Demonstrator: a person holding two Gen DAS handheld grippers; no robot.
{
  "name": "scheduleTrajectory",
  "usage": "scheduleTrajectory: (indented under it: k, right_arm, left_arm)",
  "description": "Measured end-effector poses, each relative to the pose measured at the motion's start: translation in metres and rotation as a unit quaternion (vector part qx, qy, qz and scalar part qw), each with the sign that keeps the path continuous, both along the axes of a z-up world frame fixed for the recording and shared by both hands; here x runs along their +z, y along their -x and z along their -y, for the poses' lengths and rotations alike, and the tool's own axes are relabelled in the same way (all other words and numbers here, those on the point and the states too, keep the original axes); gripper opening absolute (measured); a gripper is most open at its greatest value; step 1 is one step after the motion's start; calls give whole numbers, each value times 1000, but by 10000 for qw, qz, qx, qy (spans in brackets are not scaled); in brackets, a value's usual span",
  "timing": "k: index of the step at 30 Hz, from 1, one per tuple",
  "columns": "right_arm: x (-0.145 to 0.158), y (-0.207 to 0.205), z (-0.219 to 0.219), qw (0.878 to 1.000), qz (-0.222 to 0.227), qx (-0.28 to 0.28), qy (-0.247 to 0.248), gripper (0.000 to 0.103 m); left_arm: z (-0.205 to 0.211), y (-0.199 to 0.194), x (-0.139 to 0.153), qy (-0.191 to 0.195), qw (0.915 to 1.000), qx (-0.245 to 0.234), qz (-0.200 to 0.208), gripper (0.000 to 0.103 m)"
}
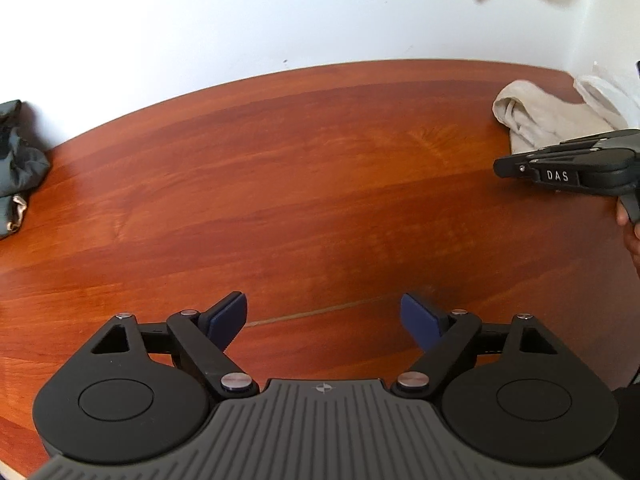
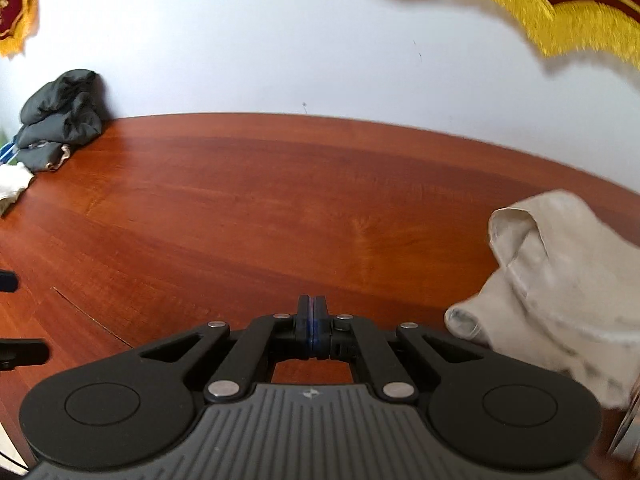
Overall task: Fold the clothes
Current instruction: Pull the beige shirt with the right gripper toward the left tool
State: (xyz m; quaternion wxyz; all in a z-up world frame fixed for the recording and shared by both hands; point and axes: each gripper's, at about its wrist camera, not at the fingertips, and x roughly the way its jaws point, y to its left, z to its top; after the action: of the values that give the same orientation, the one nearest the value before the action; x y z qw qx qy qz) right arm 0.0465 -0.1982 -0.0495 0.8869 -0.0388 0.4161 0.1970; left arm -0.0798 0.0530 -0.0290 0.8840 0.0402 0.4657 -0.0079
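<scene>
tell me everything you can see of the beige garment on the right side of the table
The beige garment is a pale, cream-coloured piece of what looks like soft woven cloth, crumpled in a loose heap, not folded. Stitched hems and one rolled tubular opening, perhaps a sleeve or leg, face the camera. It lies on the wooden table near its right end, close to the white wall. Neither tool touches it; the right tool is shut and empty, to its left.

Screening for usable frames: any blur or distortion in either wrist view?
Left wrist view: sharp, table edge bowed by fisheye. Right wrist view: motion blur smears the beige garment and yellow fringe; the same bowing.
</scene>
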Motion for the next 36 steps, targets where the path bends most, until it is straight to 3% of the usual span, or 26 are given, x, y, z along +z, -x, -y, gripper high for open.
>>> scheduleTrajectory:
  k: [8, 12, 18, 24, 29, 31, 32, 33, 36]
  right_arm:
    - [-15, 27, 5, 9976, -113, -676, 39, 3]
    - [-19, 27, 23, 9948, -55, -986, 257, 25]
    - [-27, 11, 60, 9890, -22, -1315, 675, 44]
    - [-41, -7, 84, 9846, -29, -1348, 1110, 51]
    - [-59, -22, 92, 9825, -67, -1115, 1491, 49]
    - [-61, -23, 92, 9826, -40, -1027, 1545, 33]
    - [-62, -24, 92, 9830, -50, -977, 1553, 11]
    - [-62, -25, 92, 9832, -51, -942, 1564, 5]
    - [-58, -23, 87, 9851, 41, -841, 1502, 3]
  left_arm:
    - [-32, 14, 3, 20, 9999, 65, -126, 86]
    - [-35, 16, 1, 20, 9998, 94, -155, 87]
    - [-30, 15, 0, 58, 9995, 271, -157, 87]
    - [-23, 11, -1, 103, 9987, 467, -156, 87]
    - [-19, 7, 0, 112, 9983, 543, -156, 87]
    - [-19, 6, 0, 90, 9983, 549, -157, 87]
    - [-19, 6, 0, 78, 9983, 551, -158, 87]
    - [-20, 6, 0, 74, 9983, 552, -161, 87]
    - [-24, 6, 1, 79, 9984, 537, -157, 87]
